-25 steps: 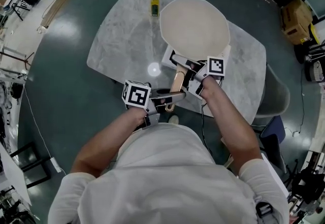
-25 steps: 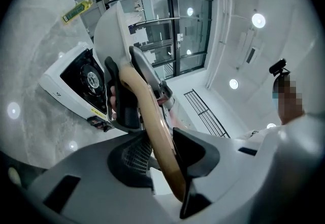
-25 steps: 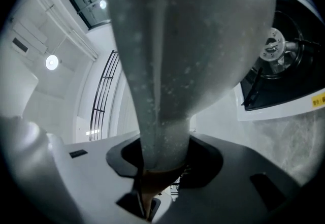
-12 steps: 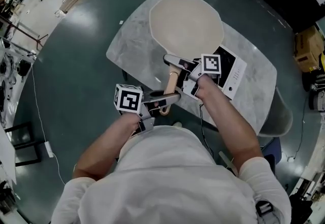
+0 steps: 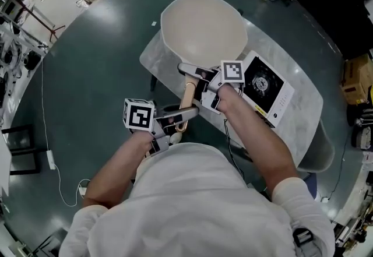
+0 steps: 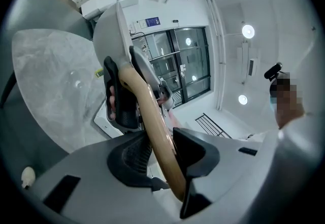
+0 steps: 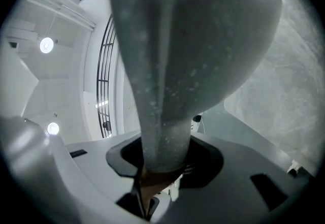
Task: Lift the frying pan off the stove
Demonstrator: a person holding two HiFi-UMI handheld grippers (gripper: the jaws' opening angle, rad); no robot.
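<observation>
Above the table (image 5: 300, 107), my left gripper (image 5: 178, 115): clamped on the frying pan (image 5: 204, 28) by its wooden handle (image 5: 187, 94).
My right gripper (image 5: 197, 78): clamped on the handle's neck.

Marble table (image 5: 301, 117) on teal floor (image 5: 87, 75)
Grey chair (image 5: 319, 154) at table's right edge — cardboard box (image 5: 353, 72) farther right — white cable (image 5: 42, 104) on floor, left.

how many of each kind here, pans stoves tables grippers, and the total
frying pan: 1
stove: 1
table: 1
grippers: 2, left gripper and right gripper
total: 5
</observation>
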